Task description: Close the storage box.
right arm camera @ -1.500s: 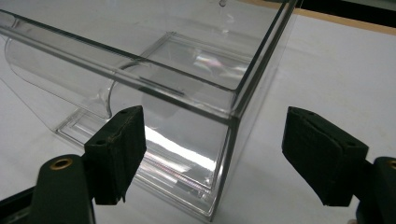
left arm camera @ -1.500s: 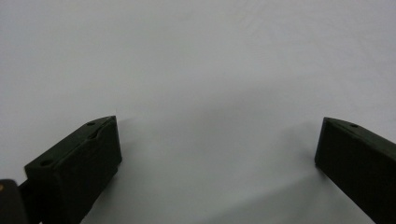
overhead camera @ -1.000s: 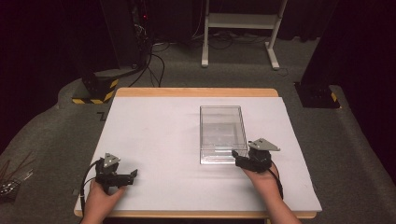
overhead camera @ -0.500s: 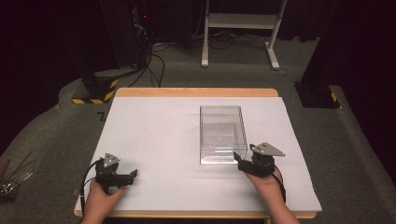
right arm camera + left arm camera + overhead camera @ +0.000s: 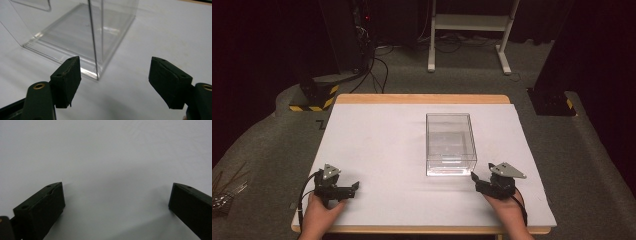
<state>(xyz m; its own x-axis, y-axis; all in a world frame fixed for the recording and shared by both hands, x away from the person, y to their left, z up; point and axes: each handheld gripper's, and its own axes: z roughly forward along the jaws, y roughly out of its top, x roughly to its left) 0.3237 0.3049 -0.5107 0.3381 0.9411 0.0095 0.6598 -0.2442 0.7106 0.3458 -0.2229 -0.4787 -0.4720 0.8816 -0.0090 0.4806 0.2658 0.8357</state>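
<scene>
A clear plastic box (image 5: 451,145) stands empty on the white-covered table (image 5: 377,140), right of centre. My right gripper (image 5: 474,179) sits just off the box's near right corner, held by a hand at the table's front edge. In the right gripper view its jaws (image 5: 115,60) stand apart, with the box (image 5: 82,30) corner just ahead in the gap and no pad touching it. My left gripper (image 5: 353,188) rests at the front left, far from the box. In the left gripper view its jaws (image 5: 116,187) are wide apart over bare white surface.
The table's wooden rim (image 5: 422,98) runs along the far edge. On the grey floor behind stand a white frame's legs (image 5: 467,22), a black-and-yellow base (image 5: 312,95) at left and a dark base (image 5: 552,102) at right. Metal bits (image 5: 224,192) lie on the floor left.
My right gripper has drawn back from the box's near right corner toward the front edge, slightly rightward, and its jaws narrowed a little. The left gripper and the box have not moved.
</scene>
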